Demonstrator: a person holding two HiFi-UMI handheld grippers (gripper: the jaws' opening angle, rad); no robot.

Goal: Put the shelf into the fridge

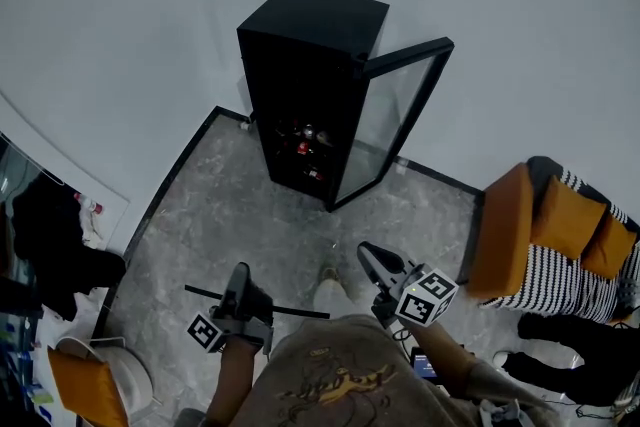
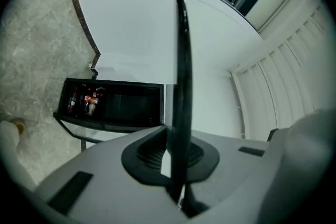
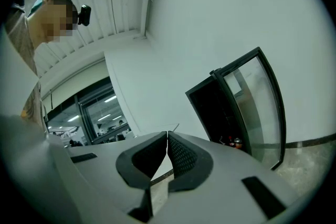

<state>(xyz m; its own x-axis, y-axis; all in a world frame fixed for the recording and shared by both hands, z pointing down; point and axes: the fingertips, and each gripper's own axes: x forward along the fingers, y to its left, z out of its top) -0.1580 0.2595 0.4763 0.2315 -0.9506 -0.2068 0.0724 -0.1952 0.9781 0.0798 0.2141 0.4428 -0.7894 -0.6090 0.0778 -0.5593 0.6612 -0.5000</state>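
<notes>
Two claws are held above a grey marble floor, facing a black fridge that stands against a white wall with its glass door swung open and a few bottles low inside. The left claw is clamped on the shelf, a thin dark panel seen edge-on, well short of the fridge. The right claw is pressed together with nothing between its pads, near the shelf's end but apart from it
</notes>
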